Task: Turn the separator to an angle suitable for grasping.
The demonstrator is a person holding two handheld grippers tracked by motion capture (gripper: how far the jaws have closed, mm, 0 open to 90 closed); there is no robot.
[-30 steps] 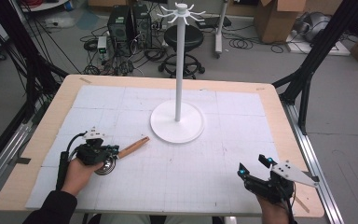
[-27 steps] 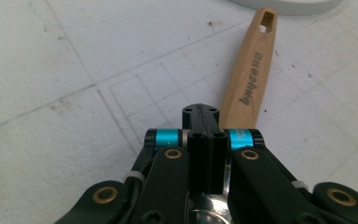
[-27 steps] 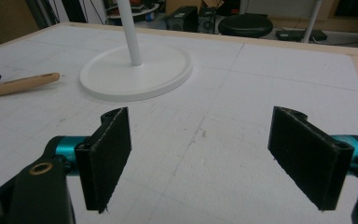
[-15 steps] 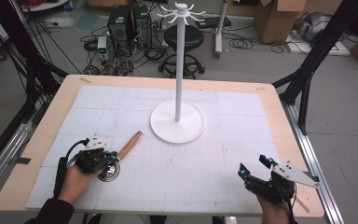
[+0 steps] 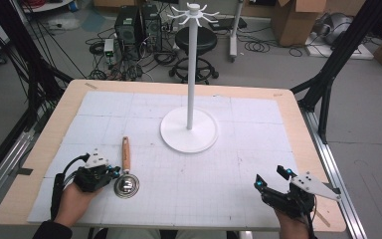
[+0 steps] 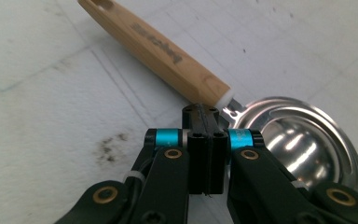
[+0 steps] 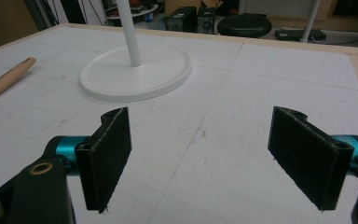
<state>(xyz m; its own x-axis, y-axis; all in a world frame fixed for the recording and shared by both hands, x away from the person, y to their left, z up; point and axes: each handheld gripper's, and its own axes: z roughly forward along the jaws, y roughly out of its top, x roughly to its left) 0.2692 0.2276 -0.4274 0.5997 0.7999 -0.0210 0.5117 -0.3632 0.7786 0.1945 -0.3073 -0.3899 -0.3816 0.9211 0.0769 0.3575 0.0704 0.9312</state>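
A ladle with a wooden handle [image 5: 126, 153] and a shiny steel bowl [image 5: 127, 185] lies on the white gridded mat at the front left, its handle pointing away from me. My left gripper [image 5: 110, 172] lies beside the bowl. In the left gripper view its jaws [image 6: 205, 114] are pressed together at the thin metal neck between the handle [image 6: 163, 51] and the bowl [image 6: 303, 149]. At the front right, my right gripper [image 5: 271, 177] rests with its pads wide apart [image 7: 214, 158] and nothing between them.
A white stand with a round base [image 5: 189, 132] and a tall pole [image 5: 192, 64], topped by a ring of hooks, rises mid-table; its base [image 7: 135, 72] lies ahead of the right gripper. The mat covers a wooden table [image 5: 298, 119]. Cables, boxes and a stool are on the floor beyond.
The left hand has drawn back toward the front edge, and the ladle has swung with it. Its handle pointed up-right before and now points straight away. The right gripper has not moved.
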